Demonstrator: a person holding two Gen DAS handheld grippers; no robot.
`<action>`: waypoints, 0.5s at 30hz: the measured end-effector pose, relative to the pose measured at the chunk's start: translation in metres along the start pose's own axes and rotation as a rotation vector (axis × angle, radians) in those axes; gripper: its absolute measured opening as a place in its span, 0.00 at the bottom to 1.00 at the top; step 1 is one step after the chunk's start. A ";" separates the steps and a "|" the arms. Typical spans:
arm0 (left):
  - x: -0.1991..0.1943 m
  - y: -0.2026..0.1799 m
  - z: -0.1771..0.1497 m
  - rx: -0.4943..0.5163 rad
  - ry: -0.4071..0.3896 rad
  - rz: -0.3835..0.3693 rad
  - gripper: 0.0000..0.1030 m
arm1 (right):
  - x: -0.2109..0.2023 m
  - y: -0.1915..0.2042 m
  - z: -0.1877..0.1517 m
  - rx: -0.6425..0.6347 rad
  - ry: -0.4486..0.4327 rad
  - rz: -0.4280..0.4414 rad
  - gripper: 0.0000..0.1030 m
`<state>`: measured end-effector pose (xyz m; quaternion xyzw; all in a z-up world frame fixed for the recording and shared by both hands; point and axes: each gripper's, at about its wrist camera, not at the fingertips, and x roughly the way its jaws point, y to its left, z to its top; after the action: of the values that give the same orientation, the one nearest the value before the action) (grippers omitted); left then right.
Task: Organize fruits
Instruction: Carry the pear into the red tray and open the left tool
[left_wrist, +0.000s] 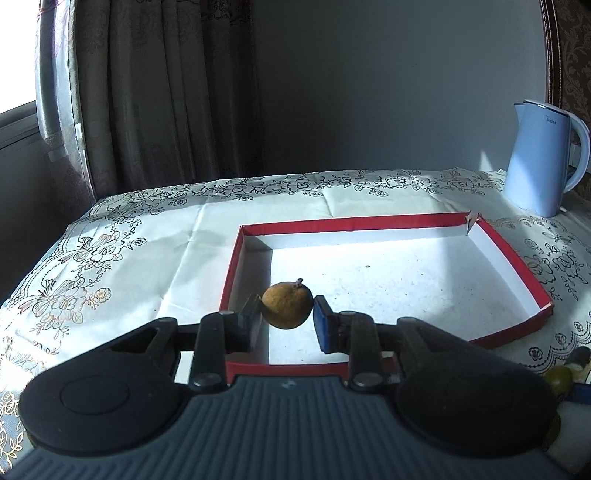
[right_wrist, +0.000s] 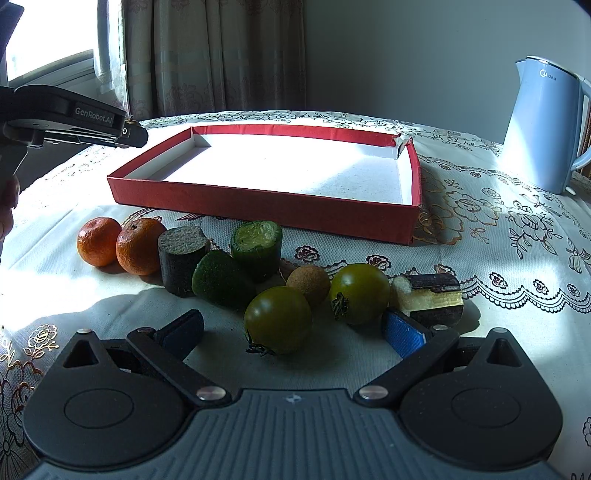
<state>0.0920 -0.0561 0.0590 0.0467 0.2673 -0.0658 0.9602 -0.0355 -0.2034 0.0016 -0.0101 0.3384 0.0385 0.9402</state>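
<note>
Left hand-held gripper (left_wrist: 287, 320) clamped on a brown fruit (left_wrist: 286, 305) above the red tray (left_wrist: 417, 220), right hand-held gripper (right_wrist: 293, 332) wide open over green tomatoes (right_wrist: 277, 319) on the table (right_wrist: 498, 258).

Both tongs (right_wrist: 291, 332): black ribbed housing, round hubs, silver screws, blue pads, "GenRobot.AI" mark.

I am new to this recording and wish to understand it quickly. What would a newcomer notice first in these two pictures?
First, the small brown fruit clamped in the left gripper, held above the near left corner of the red box, which holds nothing yet. Next, the row of produce on the tablecloth in front of the box: two oranges at the left and two green tomatoes nearest the open right gripper. A pale blue kettle stands far right.
</note>
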 end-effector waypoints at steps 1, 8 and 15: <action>0.004 0.000 -0.001 0.000 0.005 0.007 0.28 | 0.000 0.000 0.000 0.000 0.000 0.000 1.00; -0.010 0.002 -0.011 -0.016 -0.037 0.052 0.81 | 0.000 0.000 0.000 0.001 0.000 0.000 1.00; -0.074 0.018 -0.040 -0.087 -0.079 0.102 1.00 | -0.006 -0.008 -0.002 0.045 -0.018 0.036 1.00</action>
<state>0.0114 -0.0258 0.0646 0.0158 0.2292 -0.0068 0.9732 -0.0402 -0.2120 0.0040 0.0174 0.3307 0.0478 0.9424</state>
